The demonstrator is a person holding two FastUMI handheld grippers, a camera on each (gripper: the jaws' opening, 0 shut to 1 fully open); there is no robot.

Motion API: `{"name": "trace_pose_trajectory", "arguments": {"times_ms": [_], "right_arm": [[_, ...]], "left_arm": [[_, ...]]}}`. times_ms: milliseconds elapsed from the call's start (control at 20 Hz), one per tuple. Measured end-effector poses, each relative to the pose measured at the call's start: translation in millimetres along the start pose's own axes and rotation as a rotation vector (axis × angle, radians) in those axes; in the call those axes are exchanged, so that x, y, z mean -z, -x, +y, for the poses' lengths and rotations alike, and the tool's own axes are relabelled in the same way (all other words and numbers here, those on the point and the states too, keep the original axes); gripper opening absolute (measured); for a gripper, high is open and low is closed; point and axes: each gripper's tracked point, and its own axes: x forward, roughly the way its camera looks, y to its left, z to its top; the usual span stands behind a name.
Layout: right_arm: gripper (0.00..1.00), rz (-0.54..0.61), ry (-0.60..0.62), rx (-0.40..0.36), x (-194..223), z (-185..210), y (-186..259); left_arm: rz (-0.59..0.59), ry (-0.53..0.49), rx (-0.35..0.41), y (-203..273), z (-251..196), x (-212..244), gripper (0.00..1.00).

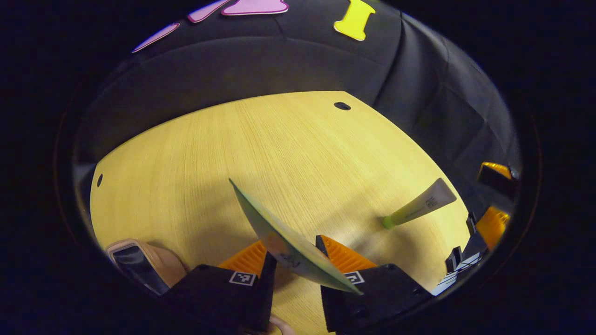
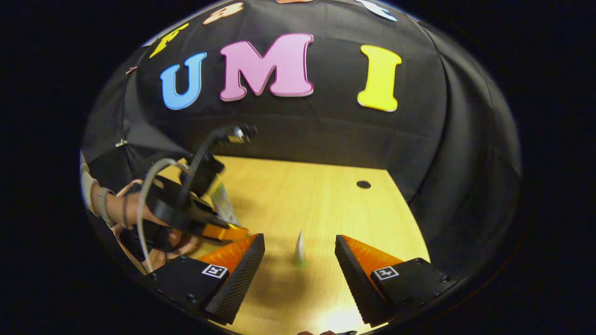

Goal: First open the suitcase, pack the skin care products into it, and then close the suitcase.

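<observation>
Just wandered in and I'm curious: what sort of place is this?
Probably a small recording booth, not a home: black cloth walls in a bare wooden table, and a person's hand works a cabled gripper holding a flat packet.

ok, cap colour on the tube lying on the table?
Green cap on the tube, with a pale cream body; clearest in the left gripper view.

Most of the counter (image 1: 288,153) lay bare toward the far wall, the only obstacles being a tube (image 1: 419,204) lying at its right near the right tongs (image 2: 298,260), the suitcase (image 1: 139,263) at the near left corner, and the left tongs (image 1: 293,260) with their flat packet (image 1: 279,232).
</observation>
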Motion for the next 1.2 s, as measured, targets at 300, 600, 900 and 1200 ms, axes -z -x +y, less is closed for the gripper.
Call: {"name": "trace_pose_trajectory", "arguments": {"times_ms": [300, 600, 900, 1200], "right_arm": [[0.96, 0.173, -0.084, -0.039, 63, 3, -73], [0.29, 0.135, -0.150, -0.075, 46, 34, -75], [0.29, -0.007, -0.081, -0.209, -24, 102, 3], [0.21, 0.047, 0.003, -0.305, -30, 212, 36]], "left_arm": [[-0.065, 0.044, -0.022, 97, 18, -3, 0.51], [0.053, 0.204, -0.179, 188, 119, 73, 0.50], [0.505, 0.525, -0.231, 179, 165, 231, 0.50], [0.515, 0.562, -0.145, 155, 137, 236, 0.78]]}}
